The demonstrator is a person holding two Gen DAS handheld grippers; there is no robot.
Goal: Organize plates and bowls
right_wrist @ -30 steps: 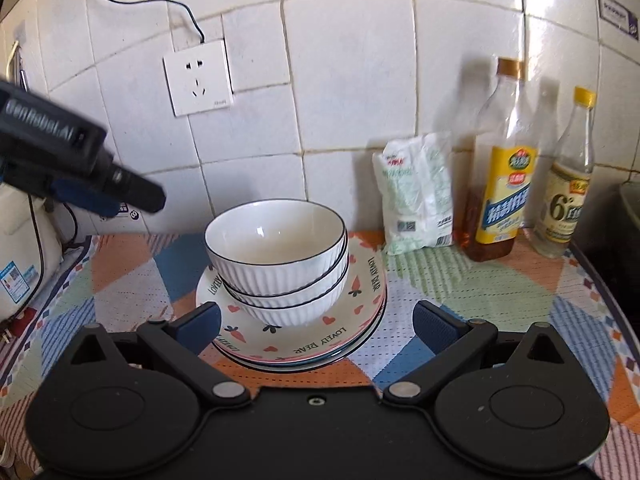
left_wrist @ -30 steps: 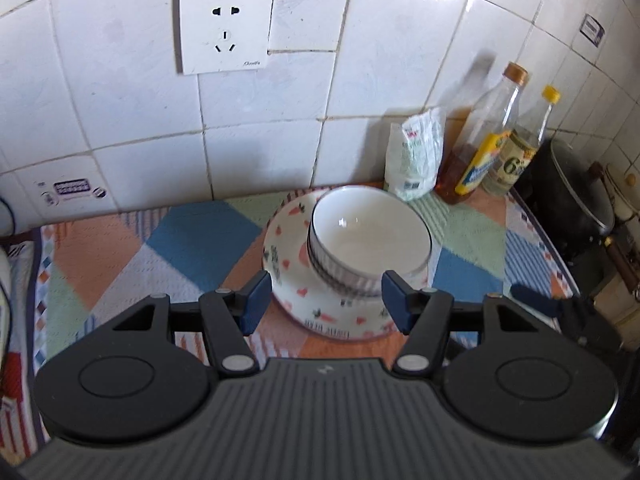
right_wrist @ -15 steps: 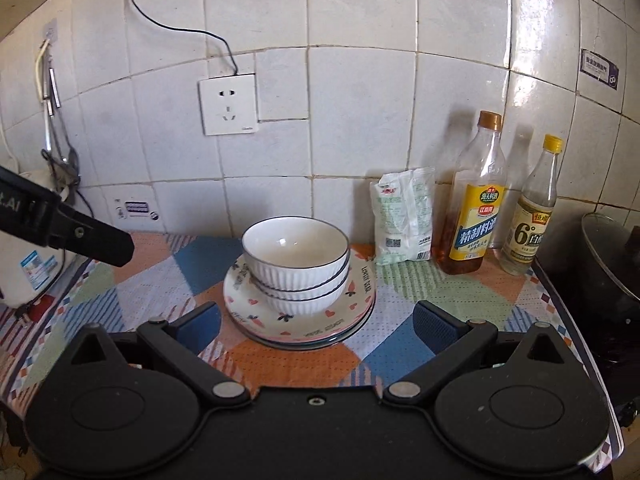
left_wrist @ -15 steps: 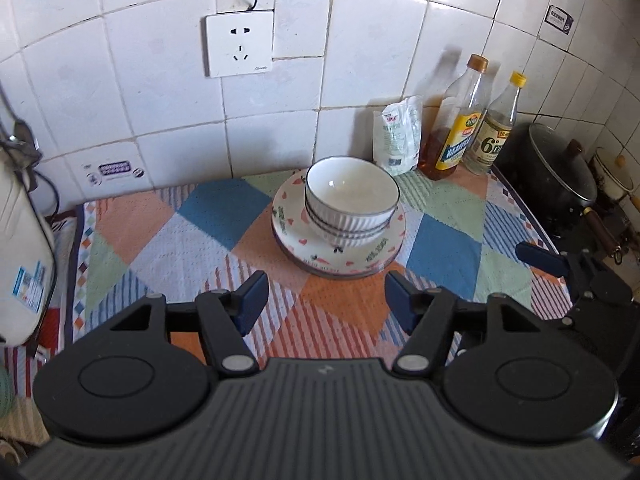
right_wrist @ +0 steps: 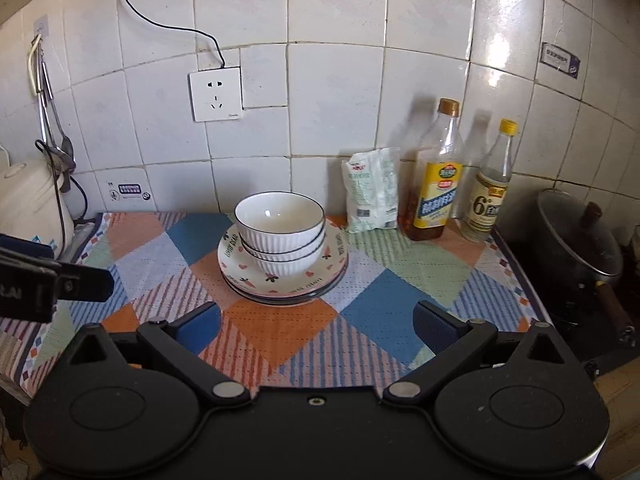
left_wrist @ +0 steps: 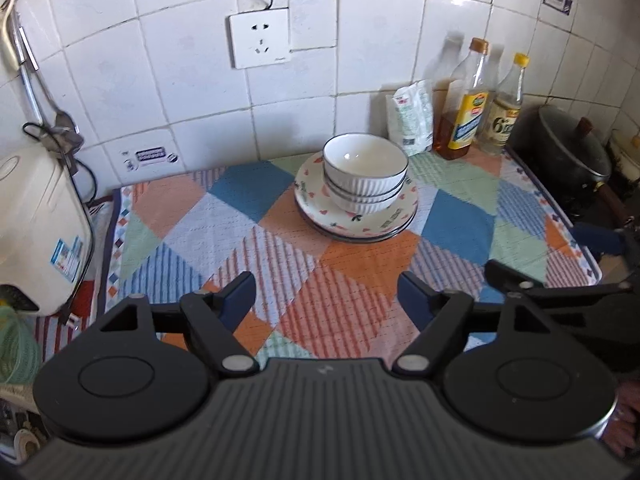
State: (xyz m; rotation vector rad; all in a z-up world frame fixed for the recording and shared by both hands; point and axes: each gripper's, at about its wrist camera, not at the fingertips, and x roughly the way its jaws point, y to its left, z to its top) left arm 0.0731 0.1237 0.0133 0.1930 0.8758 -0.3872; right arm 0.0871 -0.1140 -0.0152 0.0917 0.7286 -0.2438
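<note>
Three ribbed white bowls [right_wrist: 279,227] nest on the stacked heart-print plates [right_wrist: 320,280], seemingly organized, so the left gripper [left_wrist: 326,292], jaws opening, and the spread right gripper [right_wrist: 316,330] hold nothing.

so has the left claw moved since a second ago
Yes. The left claw has backed away from the bowls: in its view they and the wall socket look smaller and farther off, with more cloth showing between.

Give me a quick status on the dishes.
Left tongs opening, nothing between them; right tongs open, empty. Bowls stacked on plates, on the cloth. Nothing in the way.
</note>
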